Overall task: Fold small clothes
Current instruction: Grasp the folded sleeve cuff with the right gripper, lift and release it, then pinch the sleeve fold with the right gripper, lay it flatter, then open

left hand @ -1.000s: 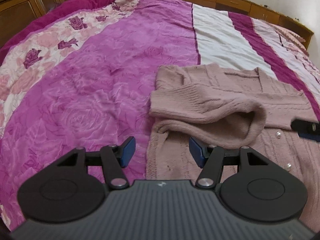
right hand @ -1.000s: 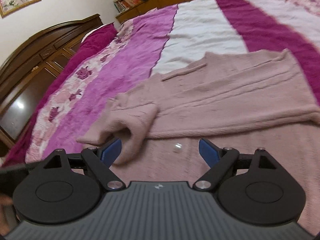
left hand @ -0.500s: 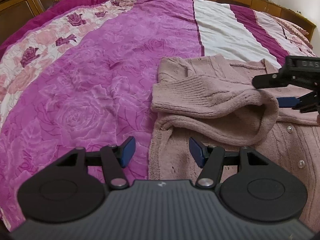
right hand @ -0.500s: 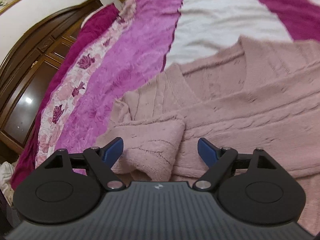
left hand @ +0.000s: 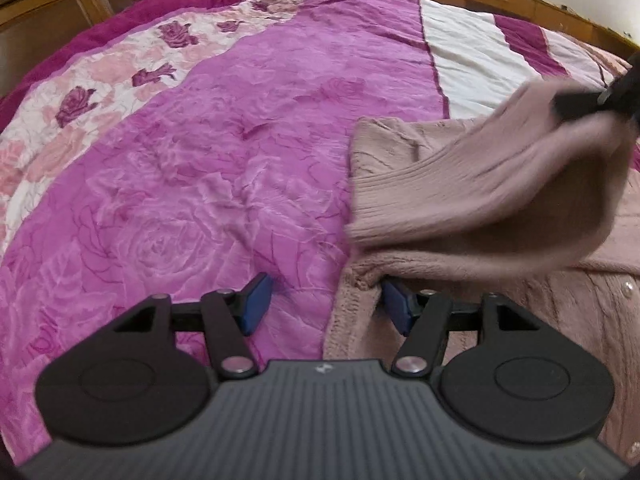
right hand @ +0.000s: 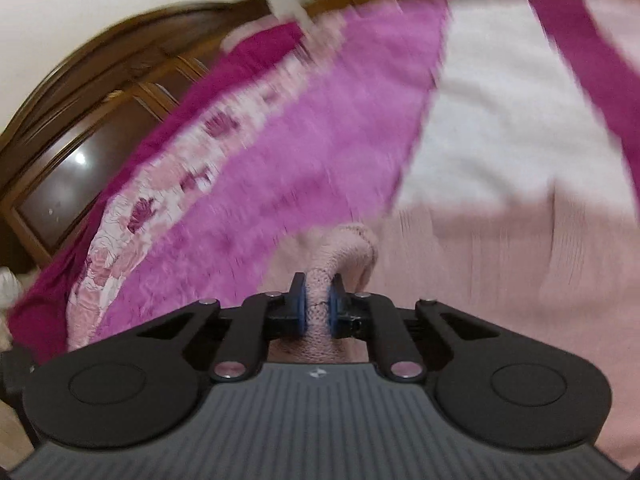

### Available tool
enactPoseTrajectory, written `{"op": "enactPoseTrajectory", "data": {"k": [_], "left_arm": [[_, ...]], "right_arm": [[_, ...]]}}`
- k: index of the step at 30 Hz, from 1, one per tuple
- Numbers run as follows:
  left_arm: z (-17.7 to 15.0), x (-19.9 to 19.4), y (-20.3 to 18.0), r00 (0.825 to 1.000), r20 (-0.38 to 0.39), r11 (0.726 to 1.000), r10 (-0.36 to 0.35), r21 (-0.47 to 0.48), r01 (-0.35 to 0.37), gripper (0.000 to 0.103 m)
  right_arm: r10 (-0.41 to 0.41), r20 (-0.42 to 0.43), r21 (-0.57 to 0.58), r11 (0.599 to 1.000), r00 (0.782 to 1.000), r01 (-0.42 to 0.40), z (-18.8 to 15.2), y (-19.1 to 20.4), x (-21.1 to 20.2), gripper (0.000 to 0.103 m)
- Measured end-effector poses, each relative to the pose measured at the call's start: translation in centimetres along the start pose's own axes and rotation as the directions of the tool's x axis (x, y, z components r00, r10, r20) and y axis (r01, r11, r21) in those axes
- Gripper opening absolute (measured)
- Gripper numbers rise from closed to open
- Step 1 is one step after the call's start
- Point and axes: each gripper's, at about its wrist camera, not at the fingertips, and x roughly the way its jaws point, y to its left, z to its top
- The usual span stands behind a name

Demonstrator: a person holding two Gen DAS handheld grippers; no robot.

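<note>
My right gripper (right hand: 318, 306) has just clamped its blue pads (right hand: 302, 307) onto a bunched fold of the dusty-pink knitted cardigan (right hand: 344, 248). Beyond the cardigan spreads the blurred magenta, white and rose-printed bedspread (right hand: 320, 120), and past that the dark wooden headboard (right hand: 100, 120).

The knitted cardigan (left hand: 472, 184) is dusty pink with ribbed and cable textures and pearly white buttons (left hand: 625, 289). The bedspread (left hand: 200, 168) is magenta with tone-on-tone roses, a white band of pink and plum roses, a plain white stripe and a deep crimson stripe. The headboard (right hand: 92, 128) is dark brown wood. Both grippers are black with blue pads (left hand: 256, 304).
</note>
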Motion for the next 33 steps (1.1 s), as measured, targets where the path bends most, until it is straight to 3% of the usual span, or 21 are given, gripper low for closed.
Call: {"op": "enactPoseTrajectory", "data": {"k": [3, 6, 9, 12, 20, 21, 25, 27, 30, 33], "left_arm": [[-0.1, 0.2, 0.3, 1.0, 0.004, 1.0, 0.007, -0.014, -0.007, 0.064], [-0.2, 0.3, 0.2, 1.0, 0.004, 1.0, 0.011, -0.015, -0.011, 0.064], [-0.2, 0.3, 0.0, 1.0, 0.005, 1.0, 0.017, -0.008, -0.017, 0.064], [-0.3, 0.3, 0.0, 1.0, 0.006, 1.0, 0.014, -0.004, -0.014, 0.064], [-0.4, 0.4, 0.1, 1.0, 0.005, 1.0, 0.013, -0.003, -0.013, 0.064], [-0.4, 0.4, 0.1, 1.0, 0.005, 1.0, 0.012, -0.004, -0.012, 0.064], [-0.4, 0.4, 0.0, 1.0, 0.005, 1.0, 0.012, -0.004, -0.012, 0.064], [-0.4, 0.4, 0.0, 1.0, 0.005, 1.0, 0.013, -0.003, -0.013, 0.065], [-0.3, 0.4, 0.0, 1.0, 0.002, 1.0, 0.014, -0.006, -0.014, 0.065], [-0.4, 0.3, 0.0, 1.0, 0.002, 1.0, 0.014, -0.005, -0.014, 0.065]], "right_arm": [[-0.064, 0.081, -0.137, 0.988, 0.995, 0.075, 0.1, 1.4, -1.4, 0.011], [-0.136, 0.076, -0.191, 0.97, 0.988, 0.148, -1.0, 0.9, -0.9, 0.011], [-0.234, 0.019, -0.19, 0.954, 0.972, 0.233, -2.8, -1.0, 1.0, 0.012], [-0.301, -0.037, -0.119, 0.948, 0.953, 0.294, -4.5, -3.4, 2.2, 0.012], [-0.356, -0.018, -0.094, 0.931, 0.934, 0.353, -5.4, -3.5, 1.8, 0.013], [-0.361, -0.005, -0.106, 0.927, 0.932, 0.359, -5.3, -3.0, 1.5, 0.02], [-0.331, 0.088, -0.194, 0.919, 0.939, 0.342, -4.7, 0.3, -0.4, 0.052], [-0.275, 0.097, -0.247, 0.924, 0.957, 0.291, -4.6, 1.9, -0.9, 0.052], [-0.198, 0.042, -0.323, 0.925, 0.979, 0.201, -4.8, 4.0, 0.0, 0.052], [-0.162, -0.012, -0.369, 0.918, 0.987, 0.146, -5.5, 5.6, 1.4, 0.052]]}}
